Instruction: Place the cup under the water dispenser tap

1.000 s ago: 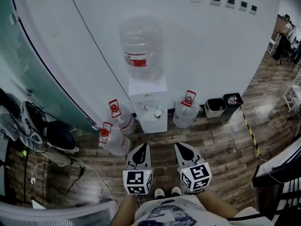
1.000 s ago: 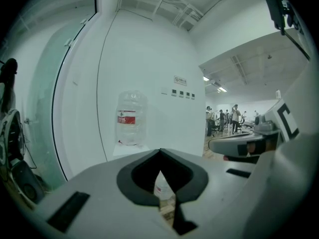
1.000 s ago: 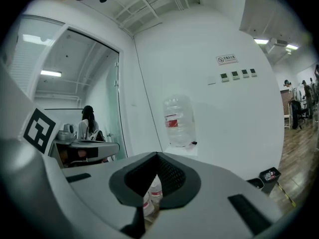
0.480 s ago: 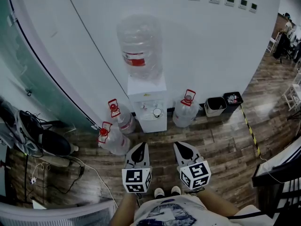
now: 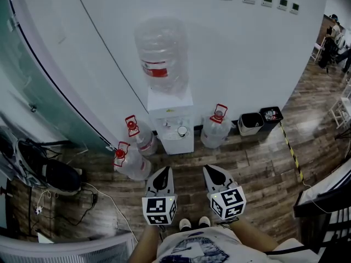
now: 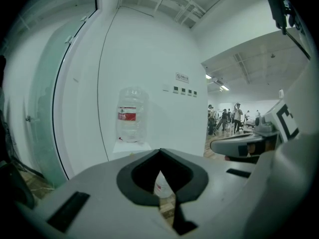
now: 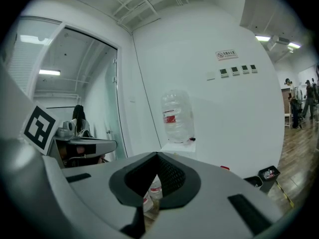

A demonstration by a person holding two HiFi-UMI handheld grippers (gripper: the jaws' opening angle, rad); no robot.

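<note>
Hardly a stir: both claws hold station, and only the dark bundle on the floor point(image 5: 52, 174) at nine o'clock has slipped outward. Left claw point(image 5: 164, 171) is clenched on nothing, and right claw point(image 5: 210, 170) likewise. The small white cup point(image 5: 182, 131) sits in the white water dispenser's point(image 5: 170, 106) recess at twelve o'clock. Best go in level, open early and grip gently.

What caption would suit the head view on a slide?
Left hand-held gripper and right hand-held gripper, both shut, face a water dispenser with a cup in its recess.

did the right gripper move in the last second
No. In the head view the right gripper holds the same spot below the water dispenser and above the shoes.
</note>
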